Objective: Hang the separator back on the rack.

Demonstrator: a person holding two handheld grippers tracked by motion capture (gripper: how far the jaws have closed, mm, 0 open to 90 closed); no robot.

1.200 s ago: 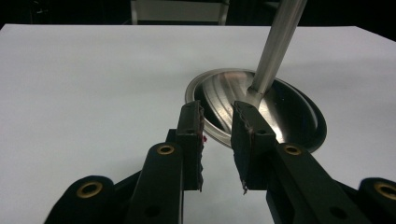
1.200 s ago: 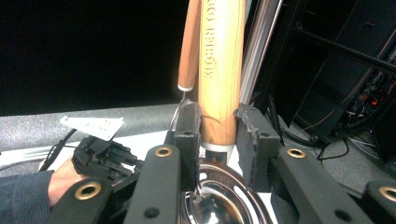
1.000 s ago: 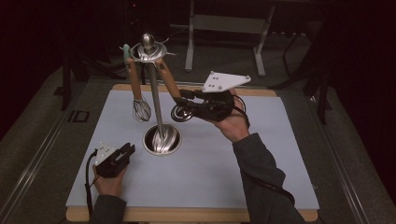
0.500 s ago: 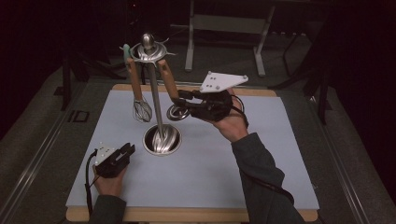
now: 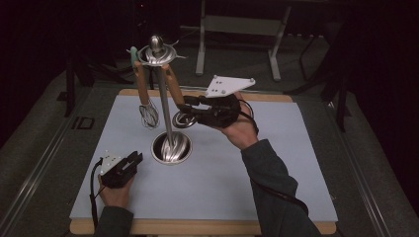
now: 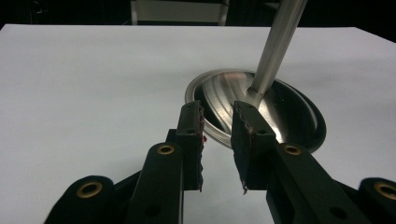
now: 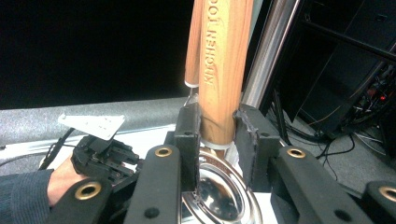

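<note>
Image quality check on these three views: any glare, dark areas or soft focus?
High view: white mat evenly lit, surroundings nearly black, bright highlights on the steel stand base. Left gripper view: mat close to blown out, streaky reflections in the base, jaws sharp. Right gripper view: wooden handle sharp with legible lettering, left background black, cables at right dim.

Left gripper [image 5: 132,159]: my hand [image 5: 114,193] rests it low on the table, jaws parted with nothing between, aimed forward.
Right gripper [image 5: 190,106]: I hold it raised, forearm stretched forward, jaws pointing left and closed.
</note>
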